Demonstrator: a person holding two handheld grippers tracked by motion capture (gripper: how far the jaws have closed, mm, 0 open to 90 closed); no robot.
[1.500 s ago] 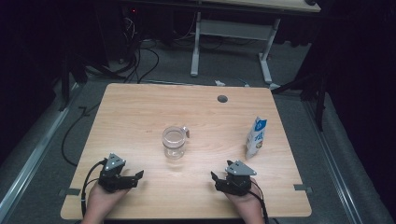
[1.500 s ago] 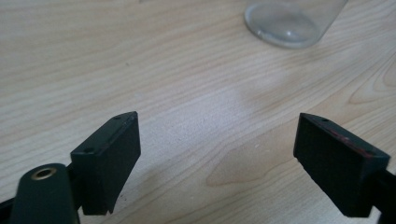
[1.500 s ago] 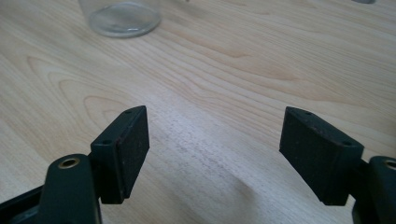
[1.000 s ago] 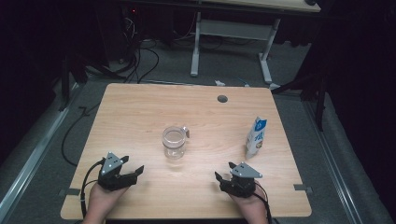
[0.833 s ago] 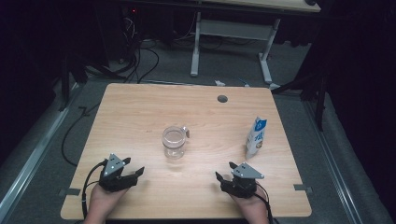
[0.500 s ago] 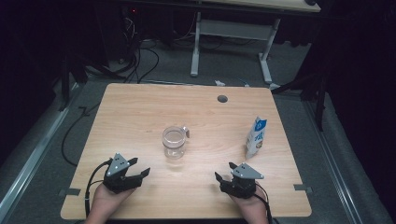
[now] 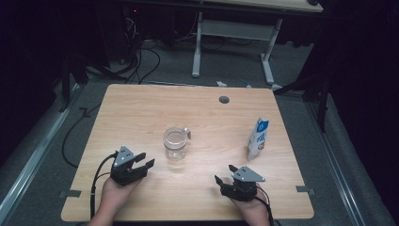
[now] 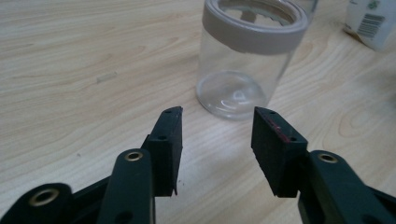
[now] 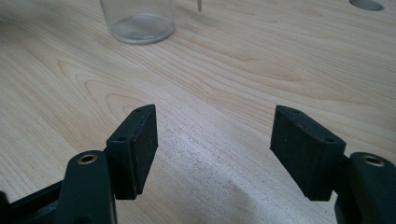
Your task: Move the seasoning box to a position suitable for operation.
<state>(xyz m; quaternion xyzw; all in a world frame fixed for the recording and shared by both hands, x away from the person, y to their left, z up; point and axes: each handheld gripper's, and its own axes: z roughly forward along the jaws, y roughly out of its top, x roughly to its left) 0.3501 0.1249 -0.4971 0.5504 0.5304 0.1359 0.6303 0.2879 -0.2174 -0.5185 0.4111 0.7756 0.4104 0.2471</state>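
A clear jar (image 7: pixel 176 142) with a grey rim and a small handle stands upright at the middle of the wooden table (image 7: pixel 141 108). My left gripper (image 7: pixel 147 159) sits just left of it and points at it. In the left gripper view the jar (image 8: pixel 247 56) stands a short way beyond the left gripper (image 8: pixel 217 114). Its jaws have just been closing and are part open, with nothing between them. My right gripper (image 7: pixel 225 173) rests near the front edge, open wide and empty. In the right gripper view the right gripper (image 9: pixel 215 116) faces bare wood, with the jar (image 9: pixel 140 18) far off.
A white and blue carton (image 7: pixel 258 138) stands upright at the right of the table, and its corner (image 8: pixel 371 21) appears behind the jar. A round cable hole (image 7: pixel 224 100) lies near the far edge. Desk legs and cables occupy the floor beyond.
My left gripper has moved right and forward toward the jar, and its jaws have narrowed. The right gripper, the jar and the carton have stayed put.
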